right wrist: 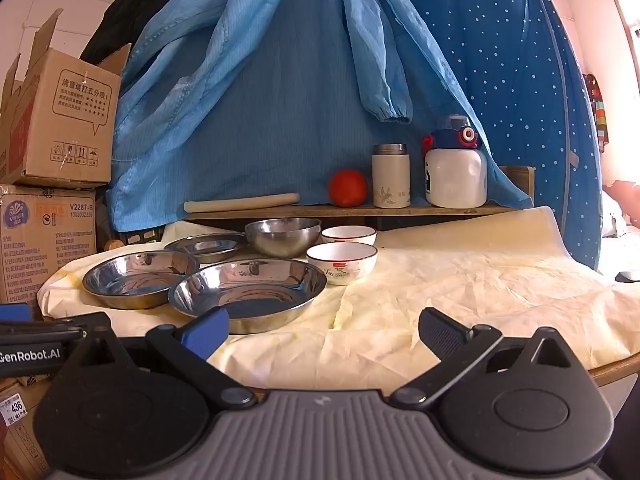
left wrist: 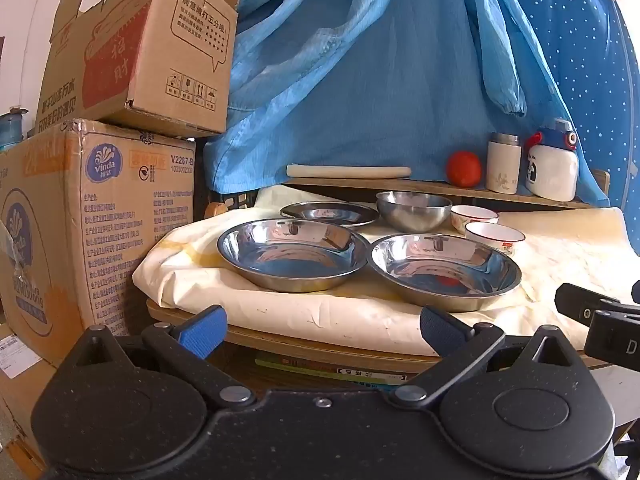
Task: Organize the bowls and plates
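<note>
Apparently nothing is sorted yet: both the left tool point(left wrist: 322, 326) and right tool point(right wrist: 324, 328) gape empty before the counter point(right wrist: 460, 280), where steel plates point(right wrist: 248, 290) and bowls point(right wrist: 342, 262) sit clustered; next comes gripping a plate's rim.

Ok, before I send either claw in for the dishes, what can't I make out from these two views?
- Far white bowl: right wrist view, lower part hidden behind the near white bowl.
- Small steel plate: near rim hidden by the front steel plates.
- Steel bowl: inside not visible from this low angle.
- Table underside: books there, titles too small.
- Right claw: left wrist view, cut off by the edge.
</note>
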A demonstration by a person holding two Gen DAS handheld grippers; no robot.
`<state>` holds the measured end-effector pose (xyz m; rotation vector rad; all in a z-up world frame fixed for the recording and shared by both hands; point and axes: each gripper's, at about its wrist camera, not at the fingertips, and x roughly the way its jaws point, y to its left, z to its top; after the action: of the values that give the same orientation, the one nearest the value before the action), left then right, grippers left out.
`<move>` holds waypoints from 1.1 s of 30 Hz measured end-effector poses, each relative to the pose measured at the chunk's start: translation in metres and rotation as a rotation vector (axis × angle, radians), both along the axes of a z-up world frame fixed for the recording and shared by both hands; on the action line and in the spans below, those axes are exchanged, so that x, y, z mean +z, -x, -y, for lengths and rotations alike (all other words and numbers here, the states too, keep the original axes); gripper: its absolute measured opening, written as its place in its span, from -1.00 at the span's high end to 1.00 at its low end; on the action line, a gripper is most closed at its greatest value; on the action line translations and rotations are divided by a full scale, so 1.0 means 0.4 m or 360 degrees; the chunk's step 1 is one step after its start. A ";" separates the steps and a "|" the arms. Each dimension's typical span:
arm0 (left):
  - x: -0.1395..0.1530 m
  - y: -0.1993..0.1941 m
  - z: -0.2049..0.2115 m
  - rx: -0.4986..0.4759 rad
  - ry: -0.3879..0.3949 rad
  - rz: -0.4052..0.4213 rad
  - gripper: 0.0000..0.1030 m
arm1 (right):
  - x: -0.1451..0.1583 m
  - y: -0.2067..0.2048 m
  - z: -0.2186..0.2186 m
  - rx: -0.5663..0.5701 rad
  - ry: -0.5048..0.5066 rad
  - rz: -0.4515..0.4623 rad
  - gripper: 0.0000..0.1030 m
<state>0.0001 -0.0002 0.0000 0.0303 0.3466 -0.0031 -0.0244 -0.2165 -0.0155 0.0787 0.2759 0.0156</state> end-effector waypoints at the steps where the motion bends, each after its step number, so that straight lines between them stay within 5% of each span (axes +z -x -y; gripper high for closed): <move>1: 0.000 0.000 0.000 0.0000 0.0005 0.0000 -0.99 | 0.000 0.000 0.000 0.0000 -0.0001 0.0000 -0.99; 33: -0.001 0.001 0.012 -0.0017 0.0016 0.0000 -0.99 | -0.003 0.000 0.000 0.0000 0.0007 0.0002 -0.99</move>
<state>-0.0002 -0.0050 -0.0005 0.0220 0.3461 -0.0153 -0.0245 -0.2165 -0.0165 0.0741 0.2750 0.0147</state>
